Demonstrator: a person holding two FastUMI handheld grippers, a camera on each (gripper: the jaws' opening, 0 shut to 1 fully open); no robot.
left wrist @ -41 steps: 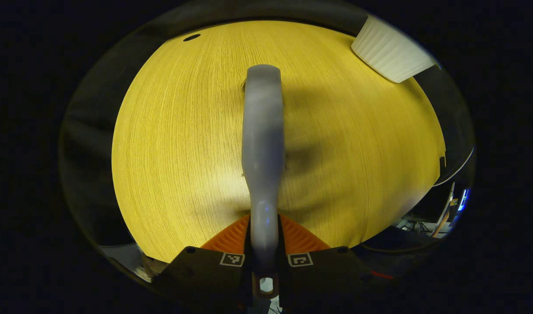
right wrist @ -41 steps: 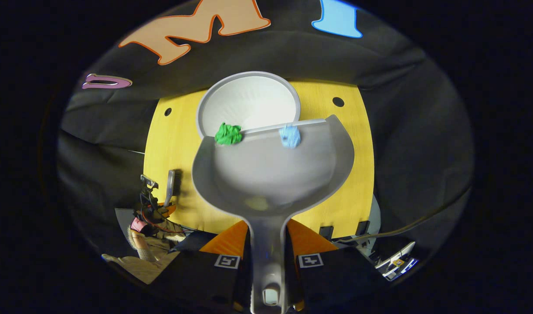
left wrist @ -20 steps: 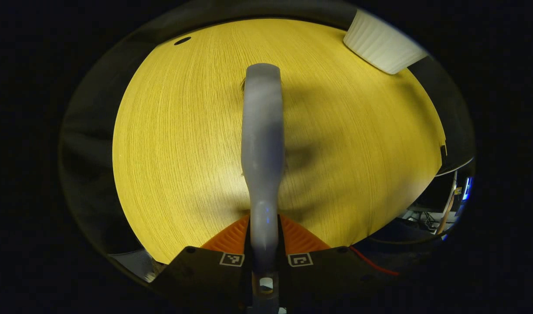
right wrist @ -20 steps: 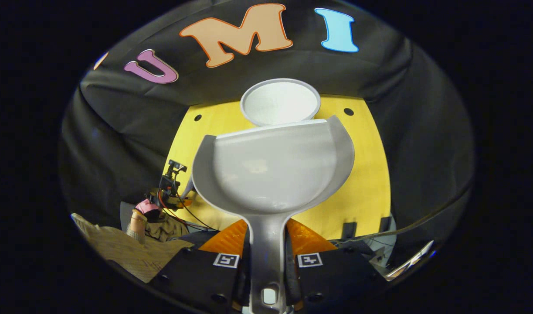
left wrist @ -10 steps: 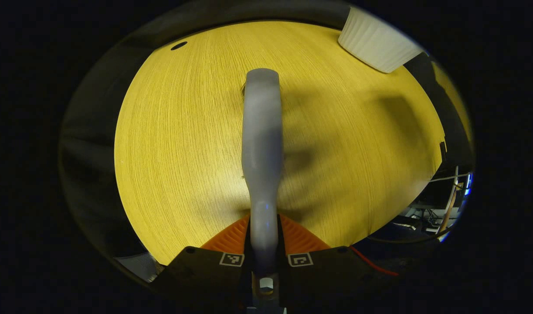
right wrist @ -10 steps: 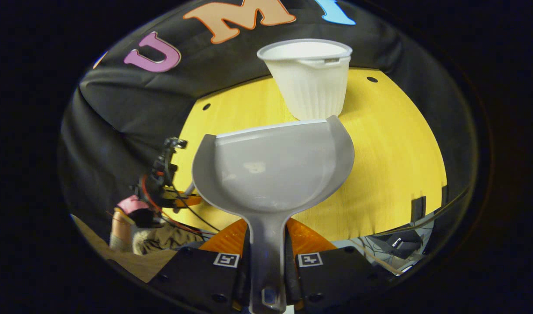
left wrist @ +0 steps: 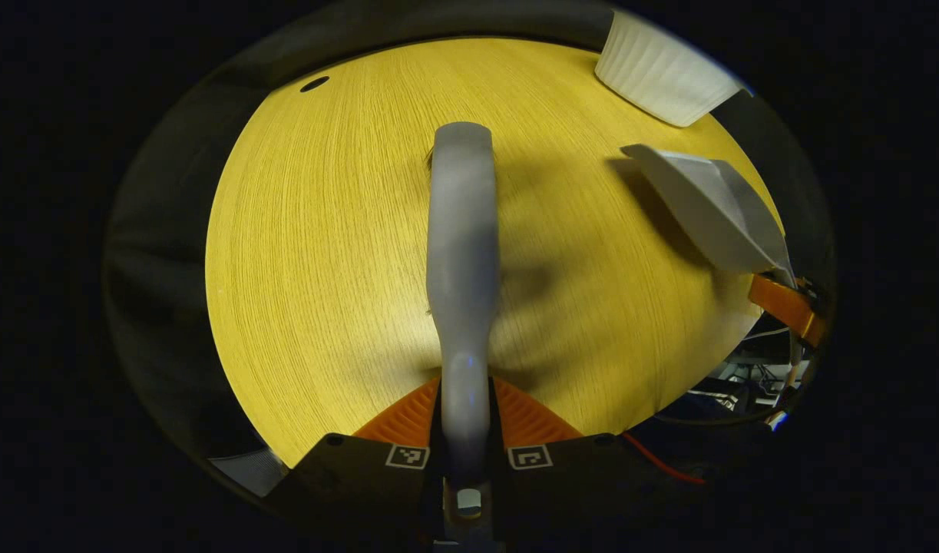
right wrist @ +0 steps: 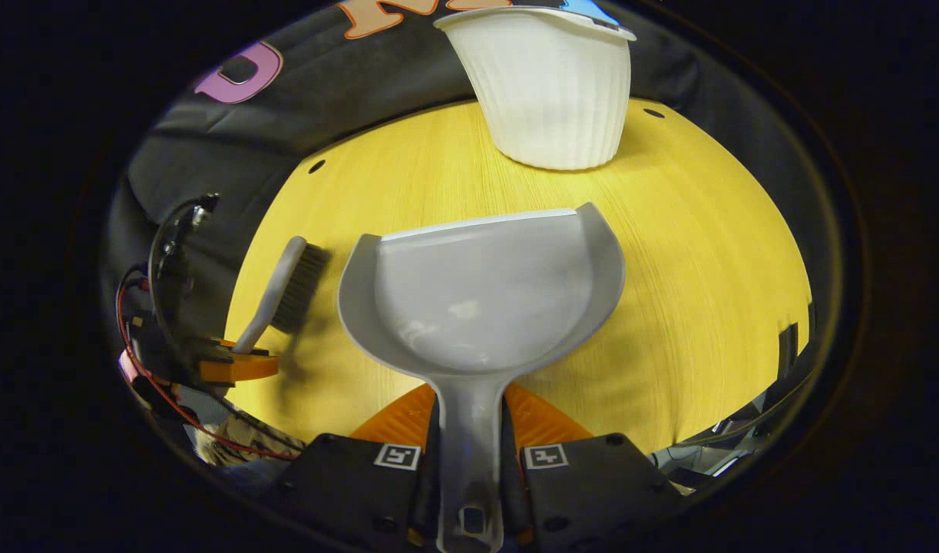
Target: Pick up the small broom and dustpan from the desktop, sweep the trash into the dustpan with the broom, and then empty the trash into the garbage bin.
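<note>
the right gripper had its jaws clamped on the dustpan handle, pan above the table, near the bin. the left gripper jaws gripped the broom handle over the table.

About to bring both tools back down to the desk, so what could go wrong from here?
1. The dustpan sits low over the desktop, close in front of the garbage bin; pushing forward could knock the bin.
2. The broom in the left gripper is close beside the dustpan; the two could clash when lowered.
3. The right gripper grips only the narrow handle, so the pan may twist on touching the desk.
</note>
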